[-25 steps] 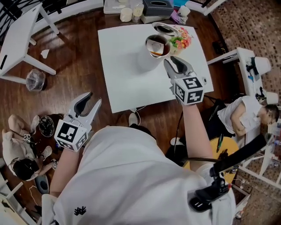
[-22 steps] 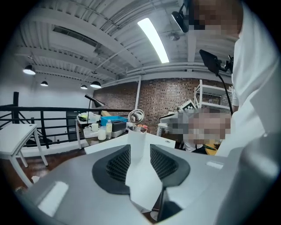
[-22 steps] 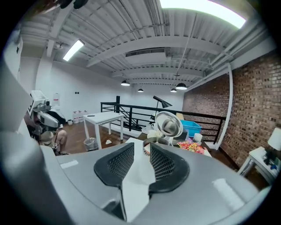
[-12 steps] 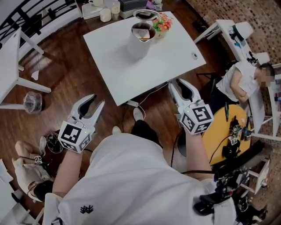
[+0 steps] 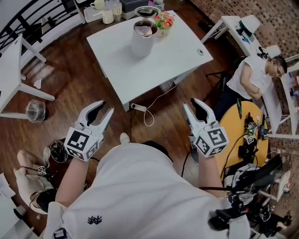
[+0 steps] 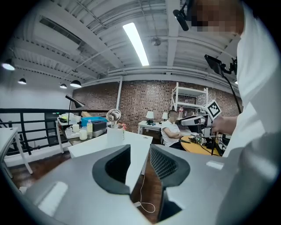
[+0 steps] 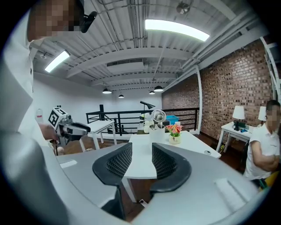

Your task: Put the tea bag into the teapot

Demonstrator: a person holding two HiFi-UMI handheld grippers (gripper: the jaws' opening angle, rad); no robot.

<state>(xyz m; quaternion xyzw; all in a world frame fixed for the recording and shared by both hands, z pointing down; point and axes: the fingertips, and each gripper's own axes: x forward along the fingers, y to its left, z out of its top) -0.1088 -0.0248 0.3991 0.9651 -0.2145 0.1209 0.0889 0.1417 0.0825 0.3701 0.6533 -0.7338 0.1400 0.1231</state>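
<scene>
The tea bag (image 5: pixel 145 30) sat inside the open white teapot (image 5: pixel 141 45), which stood on the white table (image 5: pixel 159 63) just beside a little pot of flowers (image 5: pixel 164 21). Both grippers hung over the wood floor (image 5: pixel 74 79), well apart from the table. The left gripper (image 5: pixel 105 107) had its fingers spread and empty, and the right gripper (image 5: pixel 193 103) was opening its fingers, with nothing between them.

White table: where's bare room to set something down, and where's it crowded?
Free: the near half of the white table, from the teapot to the near edge, plus the strip left of the teapot. A small round object sits by the right edge. Crowded: far edge, with teapot, flowers and strainer bunched.
</scene>
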